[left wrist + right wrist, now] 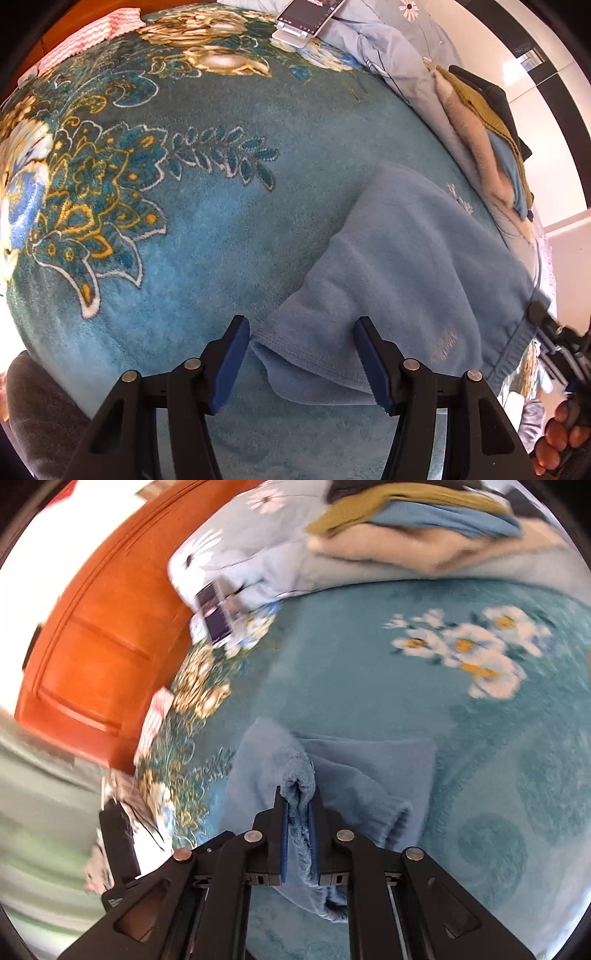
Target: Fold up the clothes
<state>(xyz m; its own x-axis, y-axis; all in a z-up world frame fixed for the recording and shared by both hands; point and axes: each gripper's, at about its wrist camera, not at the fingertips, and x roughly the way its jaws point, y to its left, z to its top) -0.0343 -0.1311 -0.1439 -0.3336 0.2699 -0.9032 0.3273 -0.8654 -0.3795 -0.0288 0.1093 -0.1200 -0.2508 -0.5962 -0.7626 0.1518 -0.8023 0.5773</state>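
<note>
A light blue fleece garment (402, 273) lies on the teal floral blanket (207, 221), partly folded. My left gripper (301, 363) is open, its blue-padded jaws on either side of the garment's near hem corner, not closed on it. In the right wrist view my right gripper (299, 805) is shut on a bunched edge of the same blue garment (369, 771) and holds it slightly lifted. The right gripper's body also shows at the right edge of the left wrist view (561, 347).
A stack of folded clothes (491, 140) sits at the bed's far right, also in the right wrist view (417, 528). A phone on a stand (306, 18) rests near the pale blue duvet (388, 40). An orange wooden headboard (99, 627) borders the bed. A pink-white cloth (88, 37) lies far left.
</note>
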